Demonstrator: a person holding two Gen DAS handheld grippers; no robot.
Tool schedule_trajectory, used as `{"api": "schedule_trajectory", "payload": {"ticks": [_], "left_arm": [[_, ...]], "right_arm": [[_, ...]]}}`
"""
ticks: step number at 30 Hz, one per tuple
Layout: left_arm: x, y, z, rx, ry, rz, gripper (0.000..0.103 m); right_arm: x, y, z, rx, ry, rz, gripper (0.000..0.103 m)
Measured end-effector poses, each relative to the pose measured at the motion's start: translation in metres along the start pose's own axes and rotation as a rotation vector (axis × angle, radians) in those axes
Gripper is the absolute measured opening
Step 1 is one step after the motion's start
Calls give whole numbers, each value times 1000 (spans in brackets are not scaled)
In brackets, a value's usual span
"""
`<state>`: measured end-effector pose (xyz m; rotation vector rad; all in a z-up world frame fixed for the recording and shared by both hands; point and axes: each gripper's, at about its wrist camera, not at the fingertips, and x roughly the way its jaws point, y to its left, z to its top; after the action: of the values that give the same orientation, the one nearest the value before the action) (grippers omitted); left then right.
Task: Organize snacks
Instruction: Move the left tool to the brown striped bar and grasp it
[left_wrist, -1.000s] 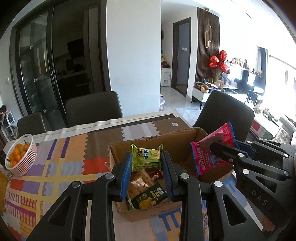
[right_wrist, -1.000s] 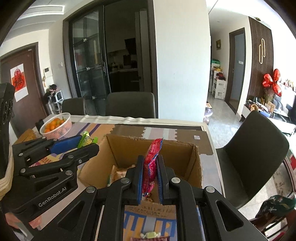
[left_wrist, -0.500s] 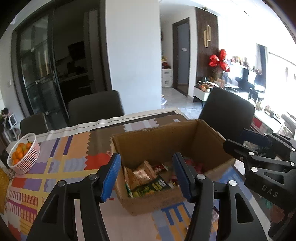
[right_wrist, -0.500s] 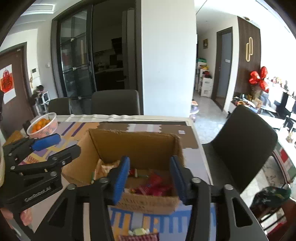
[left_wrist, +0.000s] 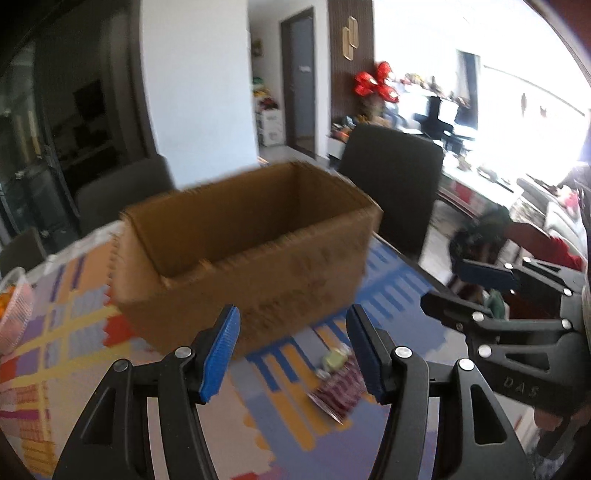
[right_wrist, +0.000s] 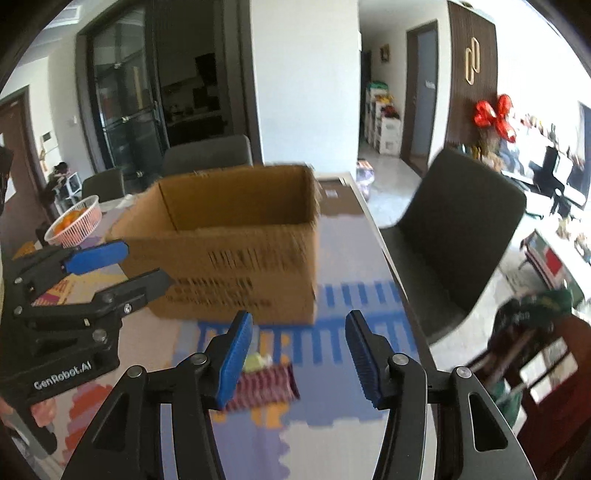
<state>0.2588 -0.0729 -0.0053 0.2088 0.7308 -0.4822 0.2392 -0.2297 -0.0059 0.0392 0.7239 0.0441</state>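
Observation:
An open cardboard box (left_wrist: 255, 258) stands on the patterned tablecloth; it also shows in the right wrist view (right_wrist: 236, 251). Its contents are hidden from this low angle. My left gripper (left_wrist: 293, 350) is open and empty, in front of the box. My right gripper (right_wrist: 299, 354) is open and empty, also in front of the box. A dark red striped snack packet (right_wrist: 264, 384) and a small yellow-green candy (right_wrist: 255, 363) lie on the cloth near the front edge; they also show in the left wrist view, the packet (left_wrist: 340, 387) below the candy (left_wrist: 334, 358).
A pink basket of oranges (right_wrist: 74, 221) stands at the far left of the table. Dark chairs (right_wrist: 454, 229) stand around the table. The table's right edge (right_wrist: 388, 251) runs close by the box.
Both grippers let go of their snack packets into the box, opened, then pulled back and dropped lower toward the table's front, where the striped packet and candy lie.

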Motion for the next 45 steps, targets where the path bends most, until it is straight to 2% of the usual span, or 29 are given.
{"api": "schedule_trajectory", "payload": {"ticks": [11, 20, 29, 32, 35, 39, 45], "left_arm": [[49, -25, -35, 75, 185, -158, 59], [78, -34, -46, 171, 276, -203, 59], [103, -30, -56, 138, 353, -243, 59], [102, -32, -59, 135, 351, -245, 59], [100, -35, -59, 103, 368, -305, 57], [103, -42, -56, 123, 365, -271, 57], [113, -56, -50, 125, 345, -180, 54]], "right_arm": [[8, -21, -45, 32, 96, -82, 54], [32, -18, -70, 59, 195, -68, 54], [49, -22, -78, 85, 253, -83, 54], [51, -25, -81, 94, 267, -75, 54], [51, -27, -83, 98, 269, -69, 54], [50, -31, -84, 108, 272, -64, 54], [48, -43, -87, 135, 277, -86, 54]]}}
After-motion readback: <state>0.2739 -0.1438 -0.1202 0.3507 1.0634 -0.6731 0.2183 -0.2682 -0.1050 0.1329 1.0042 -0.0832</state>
